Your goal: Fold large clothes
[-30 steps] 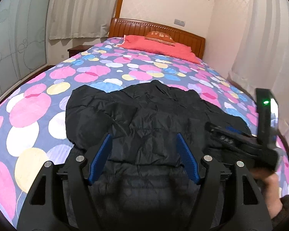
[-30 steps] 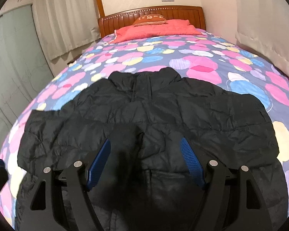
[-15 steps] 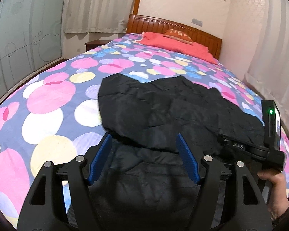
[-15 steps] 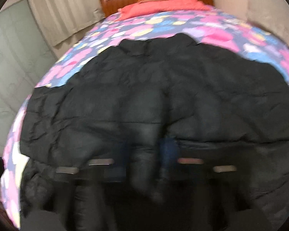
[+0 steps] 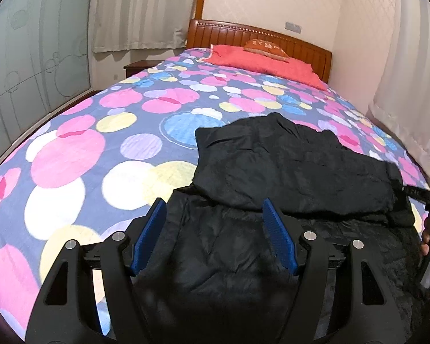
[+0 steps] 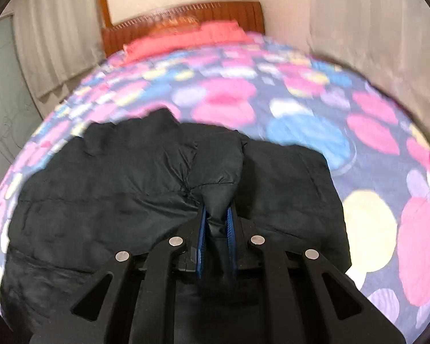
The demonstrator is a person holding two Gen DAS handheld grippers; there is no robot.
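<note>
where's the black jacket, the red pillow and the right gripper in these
black jacket [image 5: 286, 166]: left wrist view, on the folded-over upper layer.
red pillow [image 5: 261, 61]: left wrist view, on its flat top near the headboard.
right gripper [image 6: 216, 223]: right wrist view, between the blue pads pinching a jacket fold.

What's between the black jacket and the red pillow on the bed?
Only bare spotted bedspread lies between the black jacket and the red pillow; the left wrist view shows it clearly.
</note>
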